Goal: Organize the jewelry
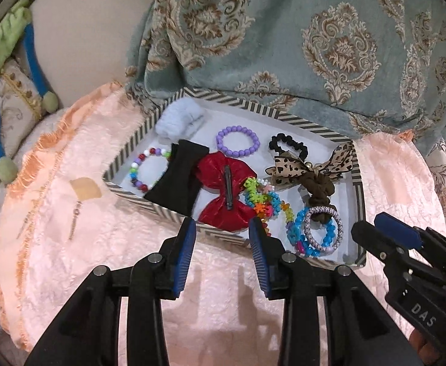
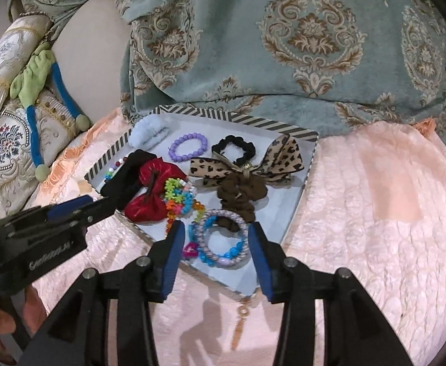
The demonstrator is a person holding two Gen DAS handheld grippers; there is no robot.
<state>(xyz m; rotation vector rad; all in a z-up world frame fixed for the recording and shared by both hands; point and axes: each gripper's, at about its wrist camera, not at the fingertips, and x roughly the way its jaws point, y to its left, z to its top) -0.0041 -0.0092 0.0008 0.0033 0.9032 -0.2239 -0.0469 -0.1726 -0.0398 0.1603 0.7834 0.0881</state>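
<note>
A striped-rim tray [image 1: 358, 183] [image 2: 241, 119] lies on peach cloth and holds hair and jewelry pieces. A red bow [image 1: 223, 189] [image 2: 149, 189], a black band [image 1: 177, 180], a purple bead bracelet [image 1: 238, 141] [image 2: 189, 146], a multicolour bead bracelet [image 1: 145, 167], a leopard bow [image 1: 311, 166] [image 2: 247, 164], a blue and lilac bangle pair [image 1: 317, 231] [image 2: 223, 238] lie in it. My left gripper [image 1: 223, 228] is open and empty at the tray's near edge, before the red bow. My right gripper [image 2: 213, 235] is open and empty, its fingers on either side of the bangle pair.
A teal patterned blanket [image 1: 314, 30] rises behind the tray. Two gold earrings [image 1: 73, 222] lie on the peach cloth left of the tray, and one [image 2: 241, 323] shows near the right gripper. A green and blue plush toy [image 1: 9, 61] lies on cushions at the left.
</note>
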